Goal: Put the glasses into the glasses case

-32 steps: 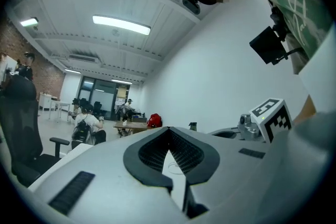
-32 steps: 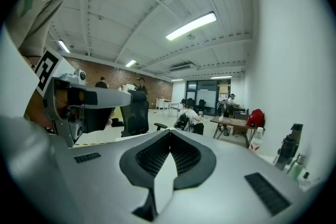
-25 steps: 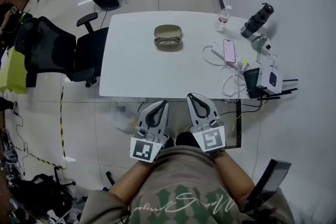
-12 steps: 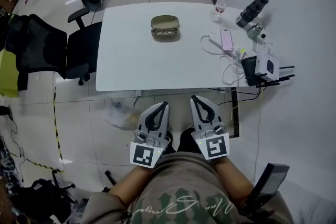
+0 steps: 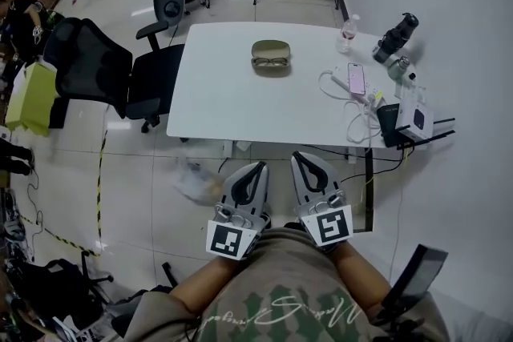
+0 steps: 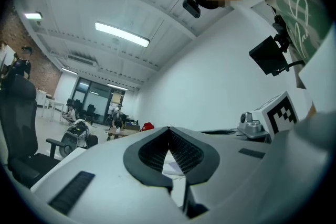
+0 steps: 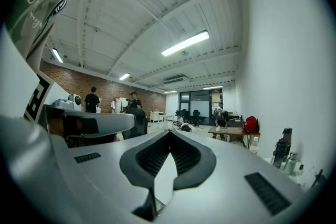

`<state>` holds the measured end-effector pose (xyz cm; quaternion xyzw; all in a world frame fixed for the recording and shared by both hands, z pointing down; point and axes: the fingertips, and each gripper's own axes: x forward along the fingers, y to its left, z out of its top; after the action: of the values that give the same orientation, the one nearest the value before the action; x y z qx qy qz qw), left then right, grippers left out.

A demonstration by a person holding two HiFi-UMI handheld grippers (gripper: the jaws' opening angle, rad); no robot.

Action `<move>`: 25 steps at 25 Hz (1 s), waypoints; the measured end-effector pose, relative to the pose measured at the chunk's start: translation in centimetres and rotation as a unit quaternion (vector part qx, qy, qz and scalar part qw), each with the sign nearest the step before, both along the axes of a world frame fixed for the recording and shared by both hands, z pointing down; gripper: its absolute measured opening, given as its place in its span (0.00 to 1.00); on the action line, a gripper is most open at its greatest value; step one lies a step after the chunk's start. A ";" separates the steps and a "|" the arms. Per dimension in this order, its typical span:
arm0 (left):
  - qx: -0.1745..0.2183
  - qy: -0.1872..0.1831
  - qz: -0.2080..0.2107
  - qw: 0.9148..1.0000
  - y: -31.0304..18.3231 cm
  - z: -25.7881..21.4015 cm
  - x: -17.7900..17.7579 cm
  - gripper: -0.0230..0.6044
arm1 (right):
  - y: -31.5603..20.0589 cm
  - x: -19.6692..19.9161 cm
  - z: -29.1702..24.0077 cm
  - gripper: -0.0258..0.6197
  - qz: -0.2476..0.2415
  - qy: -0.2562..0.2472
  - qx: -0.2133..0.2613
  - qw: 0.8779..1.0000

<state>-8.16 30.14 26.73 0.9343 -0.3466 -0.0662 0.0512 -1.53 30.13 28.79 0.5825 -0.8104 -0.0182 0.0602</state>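
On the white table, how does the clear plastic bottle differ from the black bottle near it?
The clear plastic bottle is see-through; the black bottle is dark all over. The black bottle looks larger than the clear plastic bottle. The clear plastic bottle stands closer to the glasses case; the black bottle, nearer the right corner. Both stand far back on the white table.

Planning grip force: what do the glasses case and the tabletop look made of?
Glasses case: olive-beige, matte, rounded shell; possibly leatherette or fabric over a hard body, but too small to tell. Table: white, smooth, evenly lit top, likely laminate or painted board.
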 end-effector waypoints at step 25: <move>0.020 0.001 -0.021 1.000 0.1 -1.4 -0.3 0.05 | 0.3 -1.6 -0.3 0.06 -0.030 0.011 0.012 0.999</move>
<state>-8.48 30.20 25.31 0.9275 -0.3647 -0.0755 0.0318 -3.16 30.42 28.46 0.5588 -0.8262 -0.0364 0.0619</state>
